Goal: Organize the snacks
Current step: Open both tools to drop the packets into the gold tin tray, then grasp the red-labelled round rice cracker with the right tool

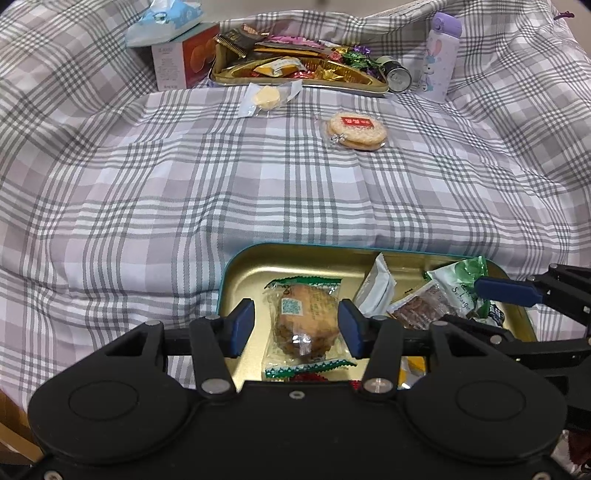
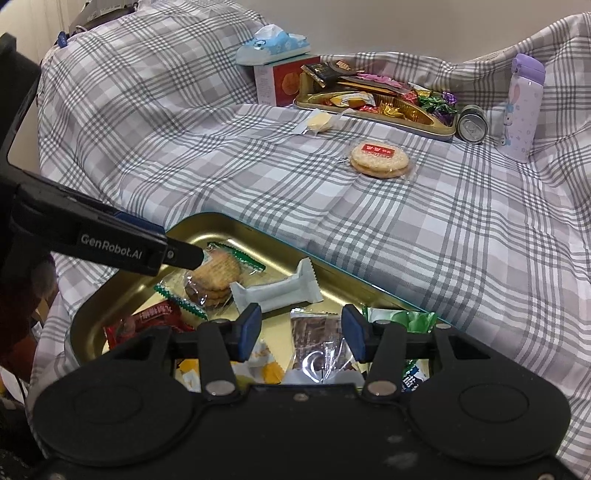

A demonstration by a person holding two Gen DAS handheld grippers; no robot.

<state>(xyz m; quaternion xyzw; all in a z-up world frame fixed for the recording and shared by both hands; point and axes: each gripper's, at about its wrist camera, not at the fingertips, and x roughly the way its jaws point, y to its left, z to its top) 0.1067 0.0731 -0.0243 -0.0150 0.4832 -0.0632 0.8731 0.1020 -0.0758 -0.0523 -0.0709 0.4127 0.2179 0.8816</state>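
A gold tin (image 1: 258, 254) with a teal rim lies close by on the plaid cloth and holds several wrapped snacks. My left gripper (image 1: 295, 328) is open over it, its blue pads on either side of a wrapped brown cookie (image 1: 306, 321) that lies flat in the tin; a gap shows at the left pad. My right gripper (image 2: 301, 332) hangs open over the same tin (image 2: 258, 230), above a brown snack pack (image 2: 317, 336). A white pack (image 2: 277, 295), a green pack (image 1: 458, 284) and a red pack (image 2: 155, 321) also lie inside. One right finger (image 1: 506, 291) reaches in from the right.
On the cloth farther off lie a wrapped round rice cracker (image 1: 356, 131) and a small yellow wrapped snack (image 1: 266, 96). Behind them is a second gold tin (image 1: 295, 85) heaped with sweets, beside a box (image 1: 181, 61), a tissue pack (image 1: 164, 22), a can (image 1: 397, 75) and a purple bottle (image 1: 441, 55).
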